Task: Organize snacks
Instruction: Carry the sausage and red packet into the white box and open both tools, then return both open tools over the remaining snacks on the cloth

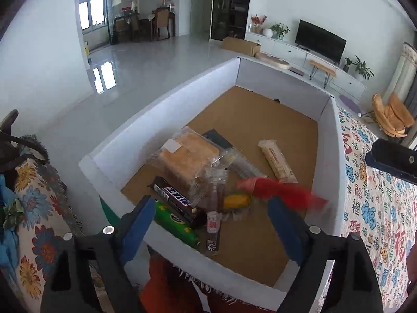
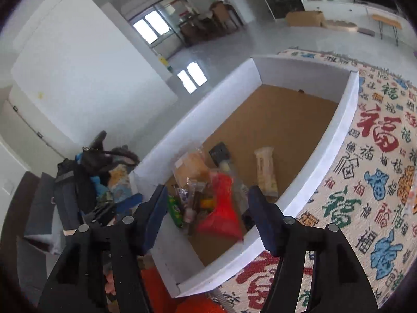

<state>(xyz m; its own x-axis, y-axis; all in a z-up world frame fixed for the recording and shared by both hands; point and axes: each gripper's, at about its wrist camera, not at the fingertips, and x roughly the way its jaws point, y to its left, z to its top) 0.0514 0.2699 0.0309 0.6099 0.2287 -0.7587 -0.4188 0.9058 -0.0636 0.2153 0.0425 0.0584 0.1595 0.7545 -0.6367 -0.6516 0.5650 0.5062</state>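
Below the left tool [image 1: 208, 221], red packet [image 1: 281, 191] blurs, unheld.

Lighting: bright, even daylight from the far windows [image 1: 91, 13], mirrored as white glare patches on the glossy floor [image 1: 104, 77]; shadows soft and faint. Picture quality: heavy fisheye bending with dark vignetted corners in both views. The red packet [image 1: 281, 191] is smeared by motion blur; the right wrist view is softer overall.

A home living room; television [image 1: 321, 40] on a cabinet, dining chairs [image 1: 163, 23] beyond.
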